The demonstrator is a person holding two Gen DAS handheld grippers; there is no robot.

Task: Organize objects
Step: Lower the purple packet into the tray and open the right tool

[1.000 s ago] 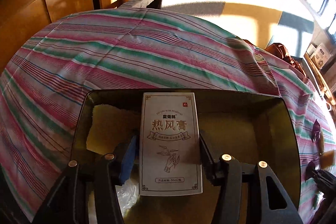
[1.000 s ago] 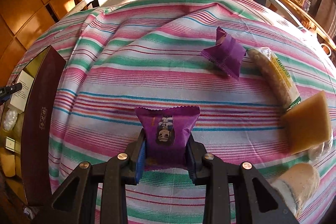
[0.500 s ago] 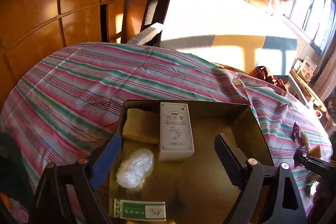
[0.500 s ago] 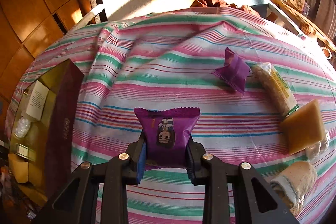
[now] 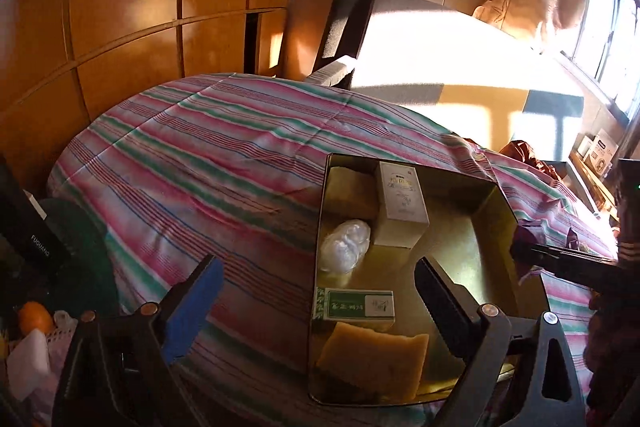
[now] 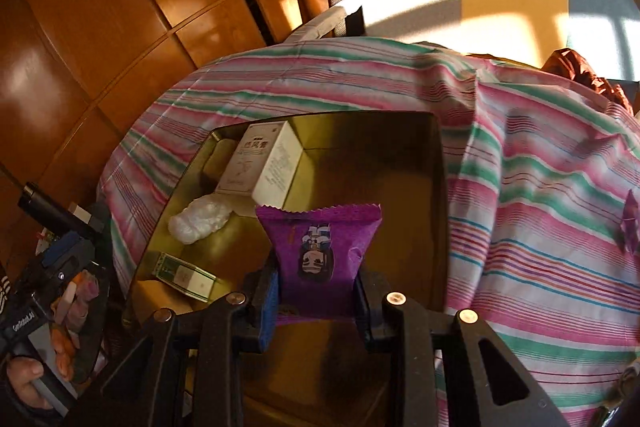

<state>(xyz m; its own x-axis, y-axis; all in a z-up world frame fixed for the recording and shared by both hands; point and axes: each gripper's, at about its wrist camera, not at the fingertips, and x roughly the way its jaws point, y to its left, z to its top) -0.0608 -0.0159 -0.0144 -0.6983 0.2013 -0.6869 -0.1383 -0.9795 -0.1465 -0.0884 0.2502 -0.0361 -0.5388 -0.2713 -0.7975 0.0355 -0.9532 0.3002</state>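
The right gripper (image 6: 316, 301) clamps a purple packet (image 6: 320, 251) above the tin (image 6: 438, 211), hiding part of its floor. The left gripper (image 5: 320, 293), empty, has just been opening; the white box (image 5: 402, 205) stands by the tin's far wall (its print too small to read). The tin's near corner is cut off.

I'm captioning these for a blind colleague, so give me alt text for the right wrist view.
The right claw grips a purple snack packet above an open gold tin on a striped tablecloth. In the tin lie a white carton, a white crumpled wrapper and a green-and-white box.
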